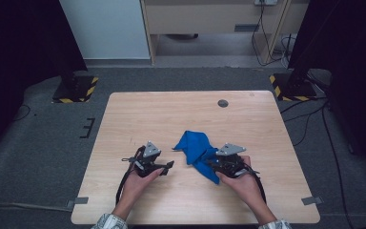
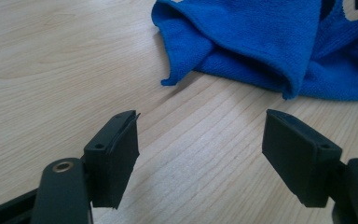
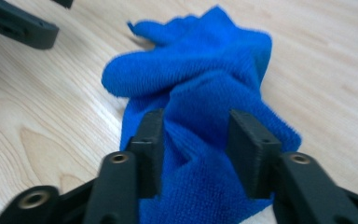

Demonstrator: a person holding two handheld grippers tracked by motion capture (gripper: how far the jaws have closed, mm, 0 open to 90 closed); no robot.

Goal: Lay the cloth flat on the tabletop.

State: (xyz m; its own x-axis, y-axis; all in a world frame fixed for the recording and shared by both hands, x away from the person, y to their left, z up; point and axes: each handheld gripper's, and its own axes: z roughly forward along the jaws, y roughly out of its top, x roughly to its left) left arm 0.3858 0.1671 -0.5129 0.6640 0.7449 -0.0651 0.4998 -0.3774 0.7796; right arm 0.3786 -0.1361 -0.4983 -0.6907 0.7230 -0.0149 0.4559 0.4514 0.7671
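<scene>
A crumpled blue cloth [image 1: 196,147] lies on the wooden table [image 1: 171,112], a little right of the middle. In my left hand, the left gripper [image 1: 168,167] rests low on the table just left of the cloth. Its jaws stand open over bare wood [image 2: 200,154], and the cloth's loose corner [image 2: 168,81] lies a short way ahead. From the right, the right gripper [image 1: 210,164] reaches into the cloth's near end. In the right gripper view the jaws straddle a raised fold of the cloth [image 3: 200,74]; the right gripper [image 3: 196,149] is open around it and does not pinch it.
A small grey disc [image 1: 223,103] sits in the table's far right part. Two stand bases with yellow-black stripes [image 1: 76,88] [image 1: 290,86] rest on the grey carpet beyond the far corners, with cables [image 1: 314,119] at the right. Part of the left gripper [image 3: 18,28] appears in the right gripper view.
</scene>
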